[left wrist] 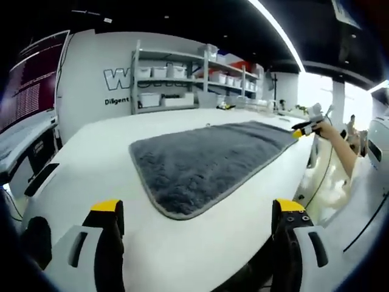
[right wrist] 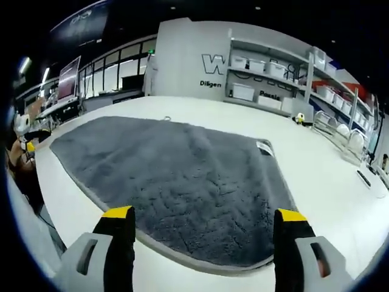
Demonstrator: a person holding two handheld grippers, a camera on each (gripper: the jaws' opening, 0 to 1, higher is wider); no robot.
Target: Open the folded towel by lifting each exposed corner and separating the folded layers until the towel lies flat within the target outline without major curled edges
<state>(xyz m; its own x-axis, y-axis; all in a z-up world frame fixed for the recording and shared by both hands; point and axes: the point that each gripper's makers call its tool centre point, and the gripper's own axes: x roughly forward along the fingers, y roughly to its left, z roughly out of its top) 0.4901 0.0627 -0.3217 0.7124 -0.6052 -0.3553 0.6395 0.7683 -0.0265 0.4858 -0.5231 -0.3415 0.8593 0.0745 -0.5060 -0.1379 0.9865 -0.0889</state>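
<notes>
The grey towel (right wrist: 176,182) lay spread across the white worktop (right wrist: 316,176), pile up, with a bound hem running round its edge. In the right gripper view it looked fully opened: I saw no folded layer, and a small label (right wrist: 265,148) lay at the far right corner. I could make out no target outline on the surface in either view.

My right tongs (right wrist: 203,231) were wide open and held nothing; they hovered just short of the towel's near hem. My left tongs (left wrist: 197,228) were likewise spread wide and empty, over bare worktop a little back from the rounded near corner (left wrist: 173,210) of the towel in the left gripper view. At the right of that view, another set of tongs (left wrist: 307,128) reached to the towel's far corner (most likely my right one; I could not tell whether it touched the cloth).

I judged the unfolding largely complete, with flattening and checking as the remaining step. Recommended procedure:

1. Inspect each hem for curl before gripping.
2. Pinch the hem only, not the pile, so the cloth does not bunch.
3. Draw opposite corners outward, low over the worktop, with even tension.
4. Release with the corner laid down, not dropped.

Shelving with bins (right wrist: 261,79) stood well beyond the worktop.
</notes>
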